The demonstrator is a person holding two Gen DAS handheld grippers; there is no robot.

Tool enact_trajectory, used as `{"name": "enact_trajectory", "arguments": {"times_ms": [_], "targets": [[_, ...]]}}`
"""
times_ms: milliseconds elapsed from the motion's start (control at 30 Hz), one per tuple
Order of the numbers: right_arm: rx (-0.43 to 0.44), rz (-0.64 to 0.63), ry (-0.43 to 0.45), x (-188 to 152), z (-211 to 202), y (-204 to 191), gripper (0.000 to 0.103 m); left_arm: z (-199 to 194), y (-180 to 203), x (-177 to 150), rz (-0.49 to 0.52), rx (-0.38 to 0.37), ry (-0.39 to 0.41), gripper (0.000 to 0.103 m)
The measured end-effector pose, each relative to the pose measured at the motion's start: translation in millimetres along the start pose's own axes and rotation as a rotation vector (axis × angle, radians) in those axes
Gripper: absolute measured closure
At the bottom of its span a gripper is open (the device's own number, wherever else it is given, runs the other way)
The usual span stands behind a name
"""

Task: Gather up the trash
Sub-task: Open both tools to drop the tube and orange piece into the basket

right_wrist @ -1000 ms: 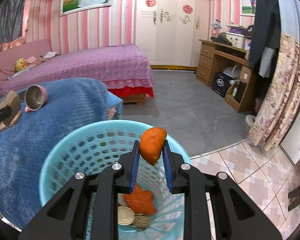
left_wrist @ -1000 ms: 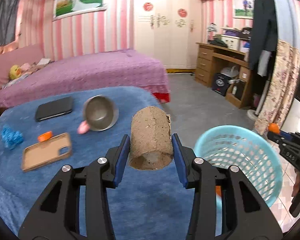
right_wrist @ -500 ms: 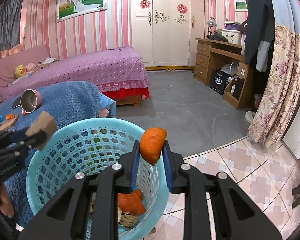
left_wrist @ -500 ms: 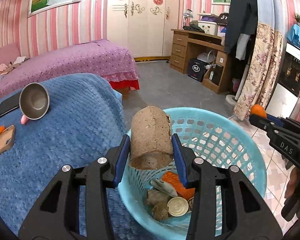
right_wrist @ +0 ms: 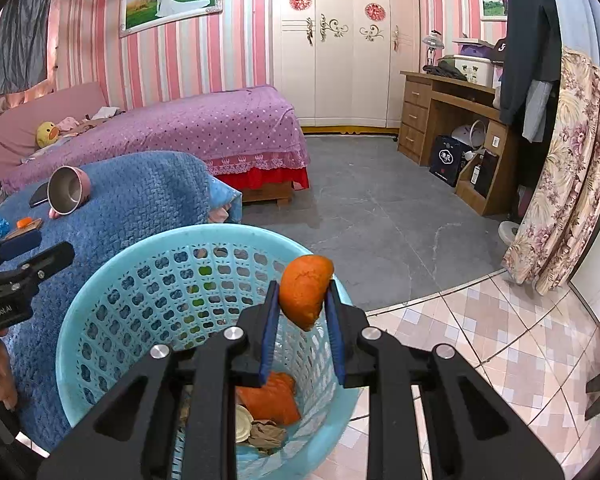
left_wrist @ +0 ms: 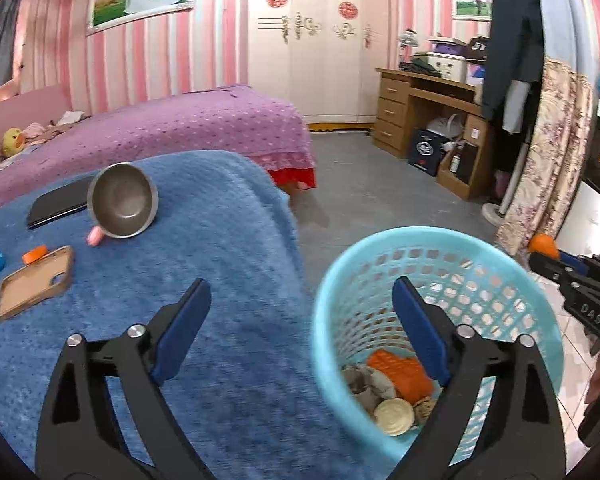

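Left tool (left_wrist: 300, 320) jaws have just been opening, nothing between them; the cardboard roll it held is gone, presumably into the blue basket (left_wrist: 384, 240). Right tool (right_wrist: 302, 330) grips orange peel (right_wrist: 306, 296) over the basket's far rim. Peel drop next.

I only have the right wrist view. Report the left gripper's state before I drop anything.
Observer: The left gripper is open wide with nothing between its pads; its jaws have just been opening.
Operator: Good. The orange peel goes in next. List what I can't make out on the blue blanket.
Observer: A tan phone case lies flat, hollow side up, with a small orange cap just beyond its far corner.
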State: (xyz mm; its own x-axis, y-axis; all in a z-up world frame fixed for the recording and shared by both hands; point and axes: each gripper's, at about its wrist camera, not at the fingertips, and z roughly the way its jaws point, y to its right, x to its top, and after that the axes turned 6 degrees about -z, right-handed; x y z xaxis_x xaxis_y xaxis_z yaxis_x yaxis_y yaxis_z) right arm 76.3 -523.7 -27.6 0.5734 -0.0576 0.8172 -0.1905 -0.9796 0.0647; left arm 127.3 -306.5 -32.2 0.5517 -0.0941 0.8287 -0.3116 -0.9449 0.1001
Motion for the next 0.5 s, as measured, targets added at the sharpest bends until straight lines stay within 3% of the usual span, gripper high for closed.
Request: {"name": "enact_trajectory", "arguments": {"times_ms": [300,367,500], "targets": [[-0.004,-0.044,-0.011,6.2,4.0,-24.1,0.075,-20.4,-32.6,3.0,-0.016,0.073,0.025,0.006],[0.000,-0.038,-0.018,6.0,5.5,-26.2,0.046,-24.8,-38.6,3.8,-0.022,0.069,0.025,0.006],[0.000,-0.026,-0.013,7.8,2.7,-31.2,0.032,-35.0,-53.0,3.9,-0.024,0.076,0.032,0.006]]}}
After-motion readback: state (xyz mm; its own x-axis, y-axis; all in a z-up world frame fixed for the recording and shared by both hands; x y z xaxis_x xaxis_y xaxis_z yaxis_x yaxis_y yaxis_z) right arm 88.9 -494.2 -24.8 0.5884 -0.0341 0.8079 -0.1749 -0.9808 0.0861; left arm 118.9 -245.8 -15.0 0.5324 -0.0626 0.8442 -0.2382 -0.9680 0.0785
